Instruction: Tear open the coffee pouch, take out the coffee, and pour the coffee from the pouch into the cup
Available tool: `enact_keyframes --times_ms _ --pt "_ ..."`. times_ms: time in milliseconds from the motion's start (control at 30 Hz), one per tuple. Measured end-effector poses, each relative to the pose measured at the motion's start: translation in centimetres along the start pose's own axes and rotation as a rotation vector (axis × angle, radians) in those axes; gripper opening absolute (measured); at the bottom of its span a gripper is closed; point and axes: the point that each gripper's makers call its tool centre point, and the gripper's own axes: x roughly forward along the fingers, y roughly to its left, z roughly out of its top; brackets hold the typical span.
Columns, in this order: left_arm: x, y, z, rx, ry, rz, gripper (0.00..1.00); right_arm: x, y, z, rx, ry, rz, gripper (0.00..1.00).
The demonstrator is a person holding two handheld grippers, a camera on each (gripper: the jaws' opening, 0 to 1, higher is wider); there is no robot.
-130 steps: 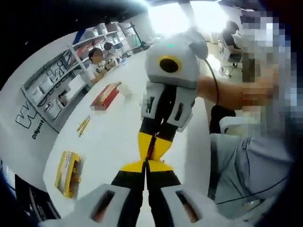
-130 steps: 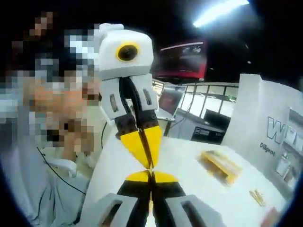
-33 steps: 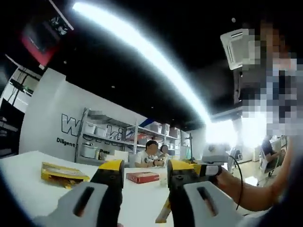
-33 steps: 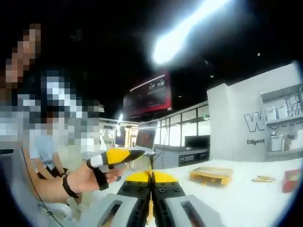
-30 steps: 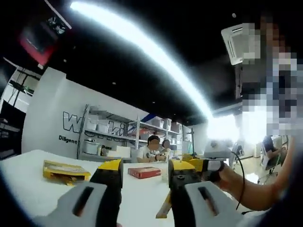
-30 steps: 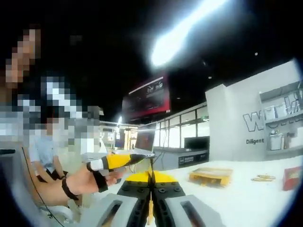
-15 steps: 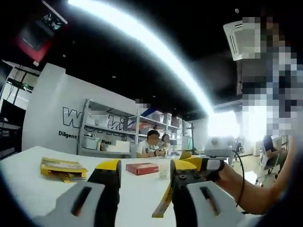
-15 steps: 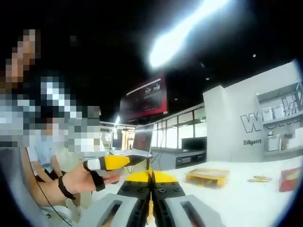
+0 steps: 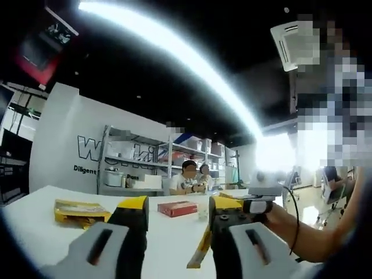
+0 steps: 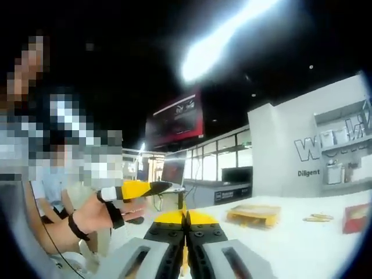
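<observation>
Left gripper view showed the left gripper (image 9: 171,232) with its jaws spread apart and nothing between them, pointing out over the white tabletop (image 9: 35,203). The coffee pouch (image 9: 201,253), a narrow yellow strip, hung just to the right of the right-hand jaw, its long axis running steeply down and slightly leftward from the right gripper (image 9: 247,204) that entered from the right side. In the right gripper view, the right gripper (image 10: 186,224) had its jaws pressed together on a thin yellow edge, which I judged to be the pouch (image 10: 183,261) seen end-on. The left gripper (image 10: 136,189) came in there from the left, held in a hand (image 10: 96,215) and standing well apart from the pouch. So the right gripper carried the pouch, and the left would have had to swing rightward to pinch its free end for a tear. No cup could be made out with any certainty. A flat yellow box (image 9: 78,210) lay near the tabletop's left edge and a red box (image 9: 177,208) farther toward the far edge, with shelving (image 9: 133,168) and seated people (image 9: 189,177) behind.
</observation>
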Motion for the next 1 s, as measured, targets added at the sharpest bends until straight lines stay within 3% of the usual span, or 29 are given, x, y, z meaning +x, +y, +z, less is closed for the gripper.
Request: enact_keyframes --times_ms 200,400,533,600,700,800,1000 --pt "0.5 -0.8 -0.4 0.012 0.013 -0.02 0.43 -0.2 -0.1 -0.2 0.003 -0.001 -0.005 0.0" --pt "1.4 -1.7 -1.5 0.108 0.115 -0.064 0.39 -0.6 0.0 -0.8 0.01 0.012 -0.001 0.0" --pt "2.3 -3.1 -2.3 0.2 0.215 -0.146 0.22 -0.6 0.2 -1.0 0.013 0.017 0.007 0.0" --pt "3.0 -3.6 -2.4 0.291 0.269 -0.179 0.2 -0.5 0.4 -1.2 0.013 0.024 0.015 0.0" --pt "3.4 -4.5 -2.6 0.356 0.335 -0.253 0.15 -0.3 0.8 -1.4 0.008 0.035 0.027 0.0" --pt "3.6 -5.4 -2.8 0.401 0.381 -0.329 0.13 0.0 1.2 -1.6 0.005 0.047 0.042 0.0" --pt "3.6 -6.1 -3.5 0.434 0.443 -0.419 0.13 0.7 2.1 -1.9 -0.009 0.072 0.074 0.01"
